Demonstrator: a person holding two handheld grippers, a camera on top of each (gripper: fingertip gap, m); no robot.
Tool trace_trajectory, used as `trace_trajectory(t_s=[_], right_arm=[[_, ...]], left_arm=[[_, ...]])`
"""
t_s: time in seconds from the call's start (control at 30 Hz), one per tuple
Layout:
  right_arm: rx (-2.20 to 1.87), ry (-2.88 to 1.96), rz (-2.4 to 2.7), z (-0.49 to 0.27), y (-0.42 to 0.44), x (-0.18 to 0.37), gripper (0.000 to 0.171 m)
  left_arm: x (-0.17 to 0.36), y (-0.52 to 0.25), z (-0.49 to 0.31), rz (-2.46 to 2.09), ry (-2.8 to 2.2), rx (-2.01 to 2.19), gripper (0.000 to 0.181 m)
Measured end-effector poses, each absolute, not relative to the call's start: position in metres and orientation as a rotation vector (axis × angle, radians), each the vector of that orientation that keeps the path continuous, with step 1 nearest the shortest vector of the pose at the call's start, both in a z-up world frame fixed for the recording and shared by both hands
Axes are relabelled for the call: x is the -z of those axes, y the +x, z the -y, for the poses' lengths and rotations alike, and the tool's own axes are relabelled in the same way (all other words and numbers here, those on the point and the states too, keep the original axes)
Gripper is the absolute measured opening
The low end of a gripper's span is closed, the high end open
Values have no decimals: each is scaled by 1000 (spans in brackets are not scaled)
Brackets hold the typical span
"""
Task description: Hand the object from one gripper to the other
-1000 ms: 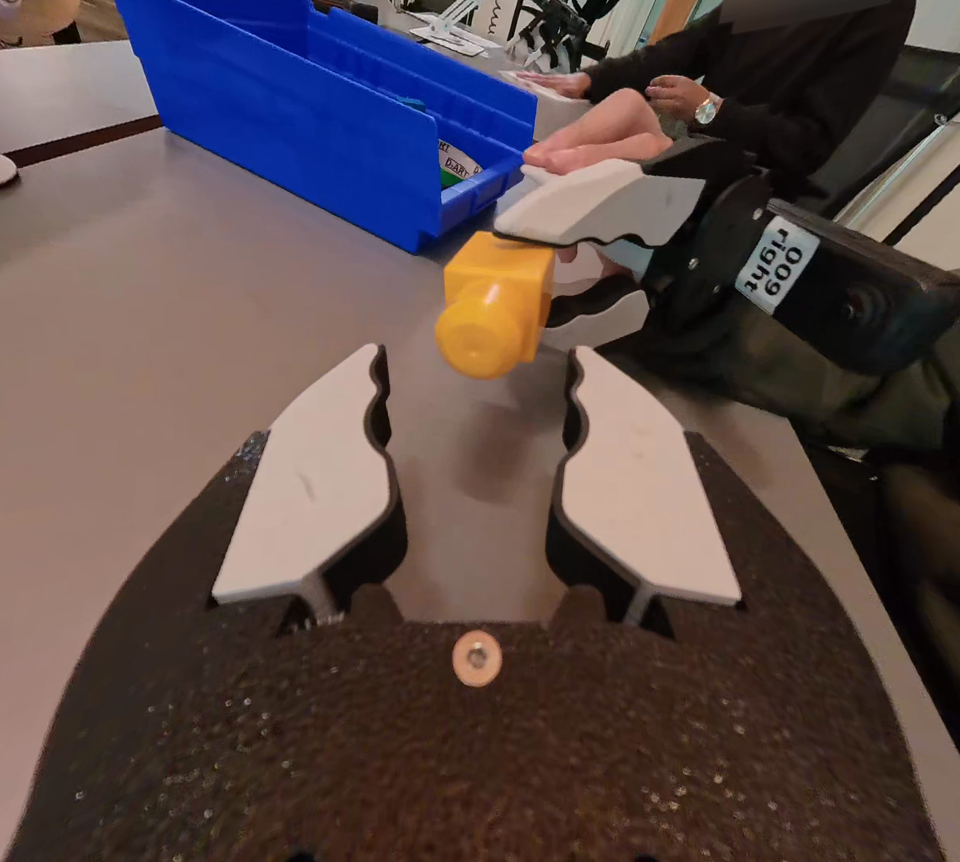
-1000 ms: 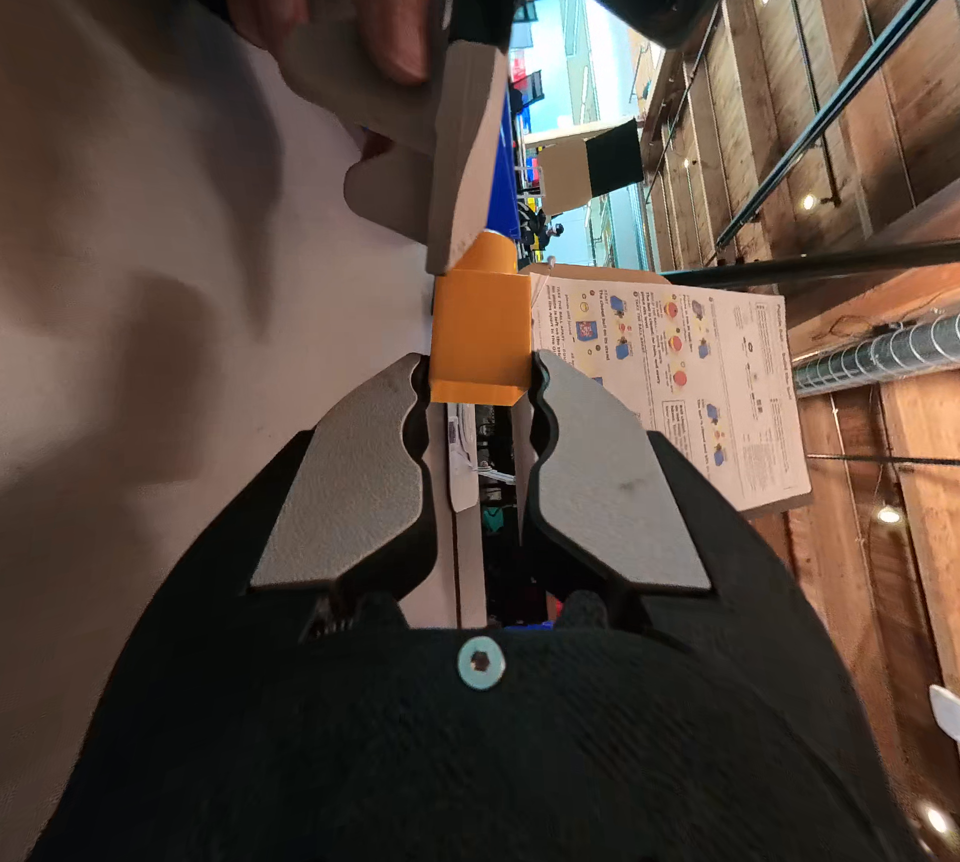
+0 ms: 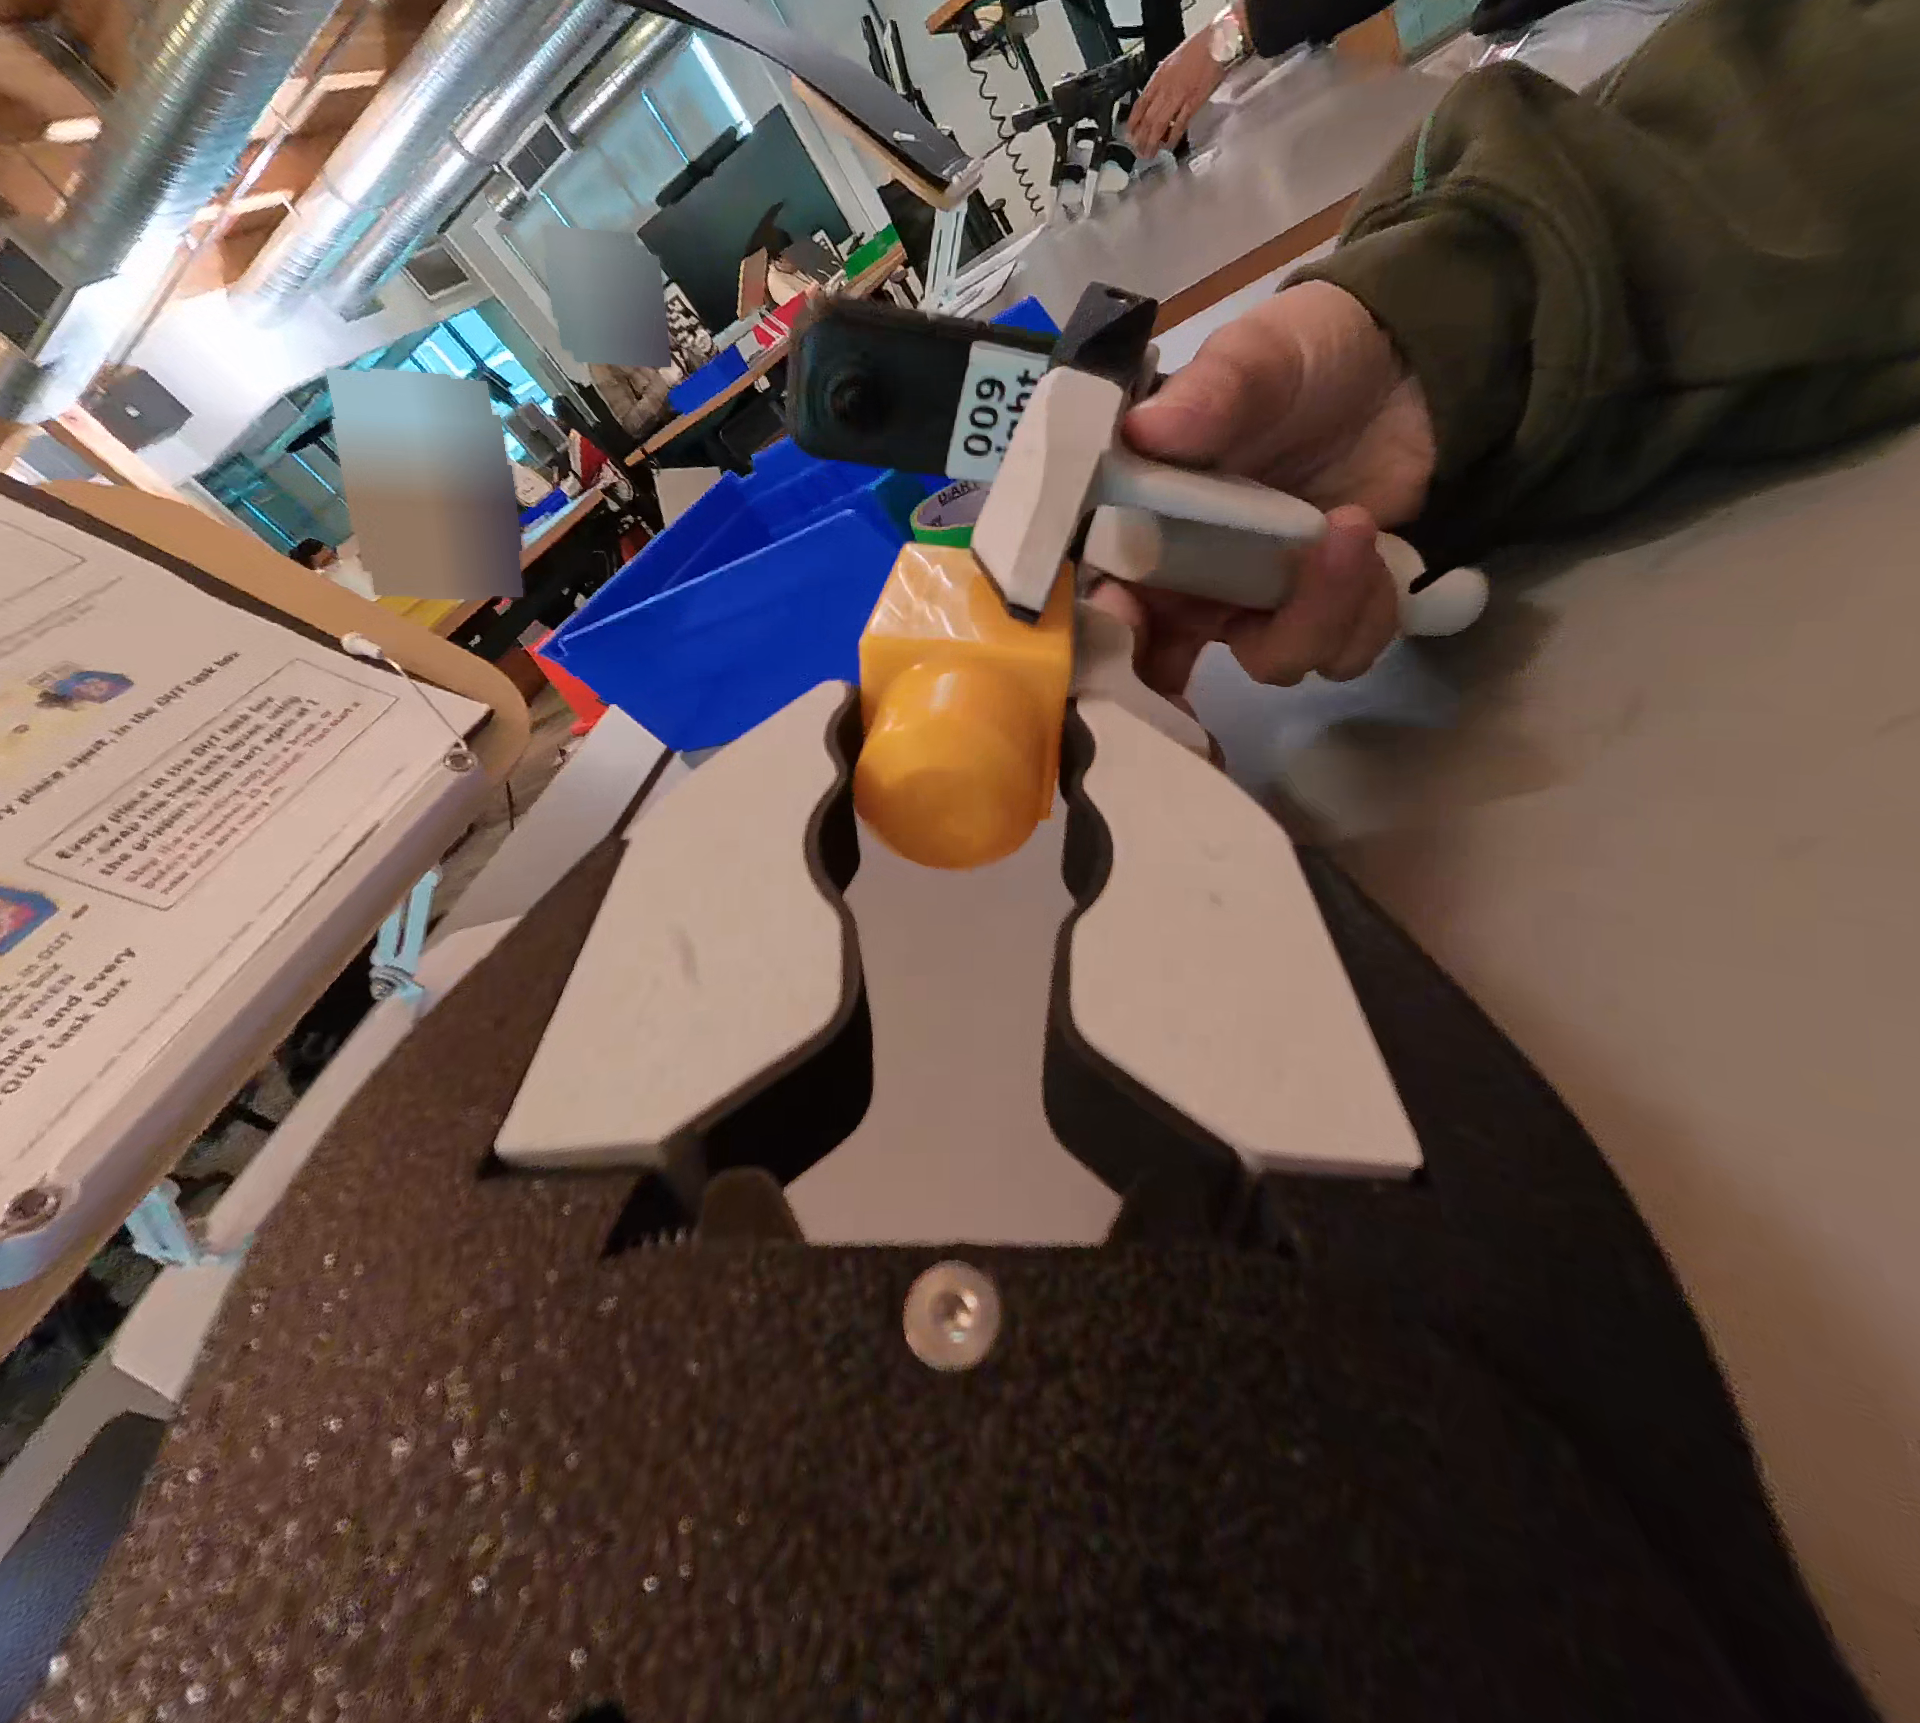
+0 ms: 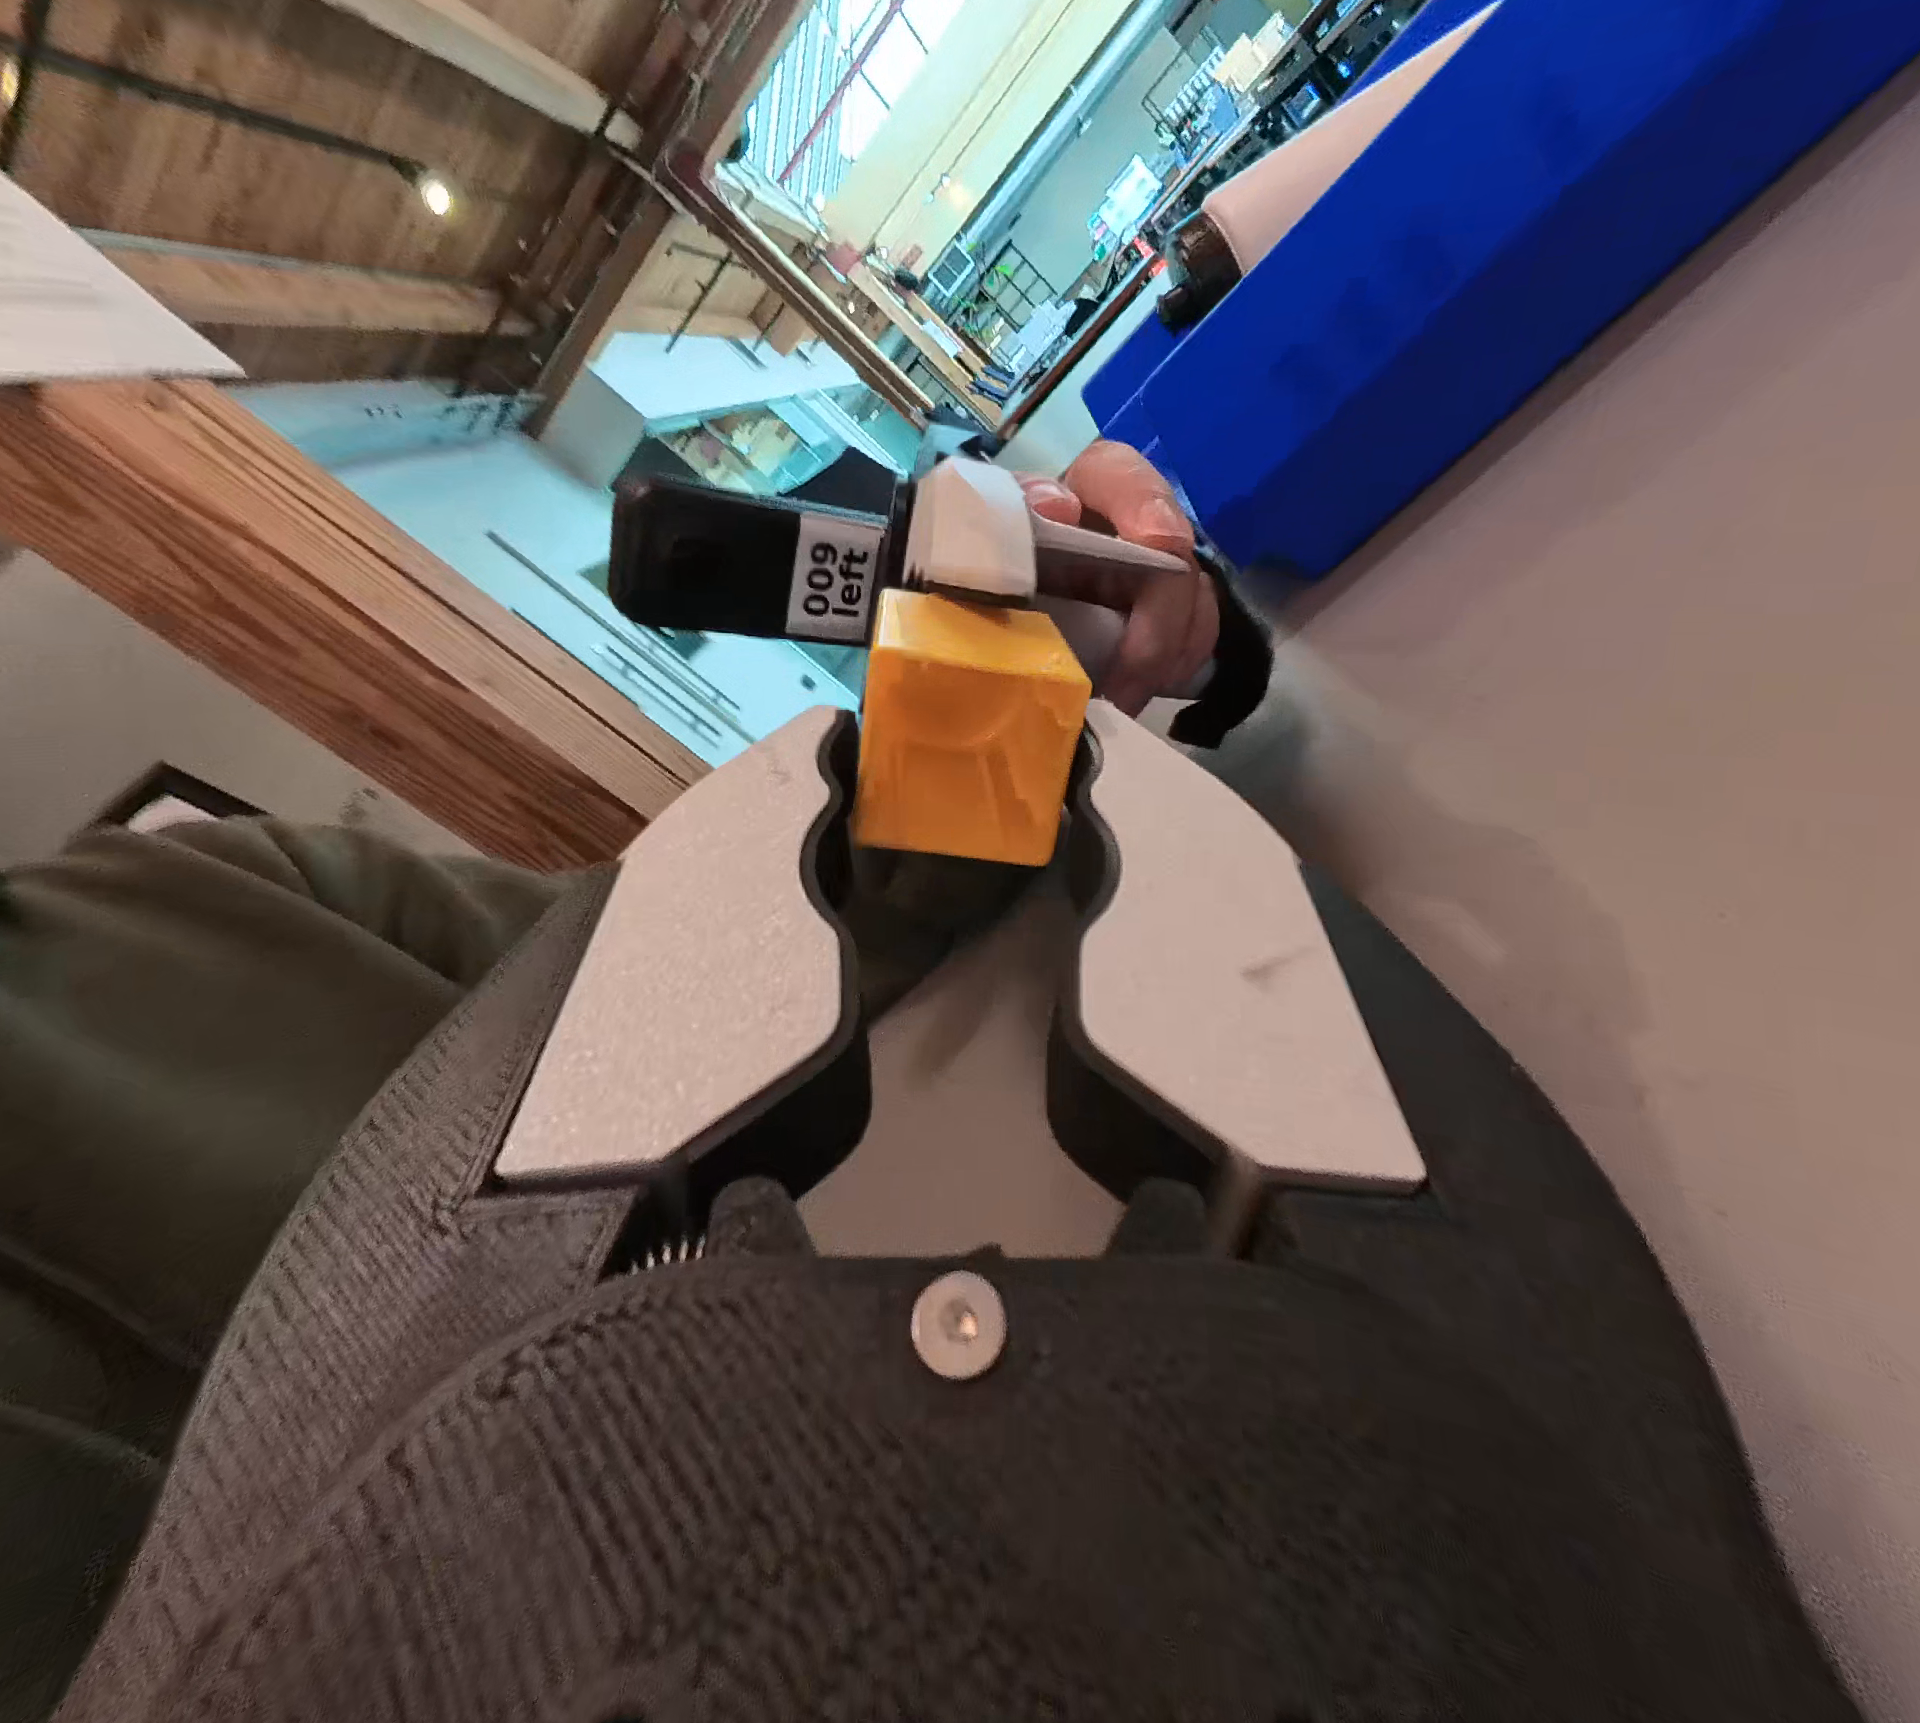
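Observation:
A yellow block (image 3: 951,769) with a round stud sits between the fingertips of my left gripper (image 3: 961,712), which is shut on it. My right gripper (image 3: 1049,603) comes in from the far side, one grey finger (image 3: 1023,510) pressed on the block's top. In the right wrist view the block (image 4: 966,769) sits clamped between the tips of my right gripper (image 4: 961,738). A finger (image 4: 971,541) of the left gripper lies on the block's far top edge. Both grippers hold the block in the air above the grey table (image 3: 1662,842).
A blue bin (image 3: 727,634) stands on the table behind the block; it also shows in the right wrist view (image 4: 1507,271). A printed instruction board (image 3: 156,790) stands at the left. Another person's hand (image 3: 1164,94) rests on the table far back. The grippers are tip to tip, or close to it.
My left gripper was open in front of the block; it has closed on it. Both grippers have tilted and lifted, with the right still clamped on the block.

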State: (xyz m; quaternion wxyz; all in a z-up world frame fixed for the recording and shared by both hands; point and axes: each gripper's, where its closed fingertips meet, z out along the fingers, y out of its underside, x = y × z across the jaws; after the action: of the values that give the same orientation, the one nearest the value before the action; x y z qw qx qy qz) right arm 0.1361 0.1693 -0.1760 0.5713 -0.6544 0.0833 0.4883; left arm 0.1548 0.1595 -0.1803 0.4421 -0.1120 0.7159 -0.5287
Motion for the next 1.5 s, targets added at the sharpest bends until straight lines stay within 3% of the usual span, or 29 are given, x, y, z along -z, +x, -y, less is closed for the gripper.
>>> trace_trajectory(t_s=[0.07, 0.23, 0.37, 0.5, 0.73, 0.83, 0.97, 1.0, 1.13, 1.2, 1.33, 1.4, 1.5], right_arm=[[-1035, -1539, -127, -168, 139, 173, 38], [-448, -1505, 168, -160, 157, 157, 37], [46, -1488, 486, -157, 155, 161, 38], [401, -1458, 762, -160, 145, 174, 38], [507, -1456, 866, -164, 137, 183, 37], [411, -1552, 747, -166, 145, 191, 43], [-142, -1630, 314, -168, 151, 181, 96], [-326, -1629, 198, -168, 151, 178, 100], [-1060, -1480, -193, -164, 149, 167, 85], [-1292, -1393, -257, -160, 143, 162, 69], [-1303, -1463, -230, -162, 132, 170, 59], [-1228, -1503, -202, -165, 133, 175, 38], [-1205, -1525, -194, -165, 136, 176, 37]], left_arm=[[182, 156, -159, -1798, -353, 1357, 40], [171, 154, -166, -1784, -798, 1877, 80], [166, 149, -162, -1780, -1151, 2368, 66], [174, 139, -144, -1883, -1312, 2615, 64], [180, 135, -137, -1910, -1393, 2755, 38], [187, 140, -139, -1946, -1265, 2547, 37], [171, 146, -156, -1806, -909, 2267, 37], [166, 146, -159, -1767, -794, 2171, 37], [161, 147, -163, -1728, -458, 1749, 37], [166, 147, -158, -1746, -365, 1617, 37], [178, 151, -151, -1798, -270, 1422, 37], [181, 153, -151, -1806, -262, 1384, 37], [184, 155, -151, -1816, -294, 1377, 38]])
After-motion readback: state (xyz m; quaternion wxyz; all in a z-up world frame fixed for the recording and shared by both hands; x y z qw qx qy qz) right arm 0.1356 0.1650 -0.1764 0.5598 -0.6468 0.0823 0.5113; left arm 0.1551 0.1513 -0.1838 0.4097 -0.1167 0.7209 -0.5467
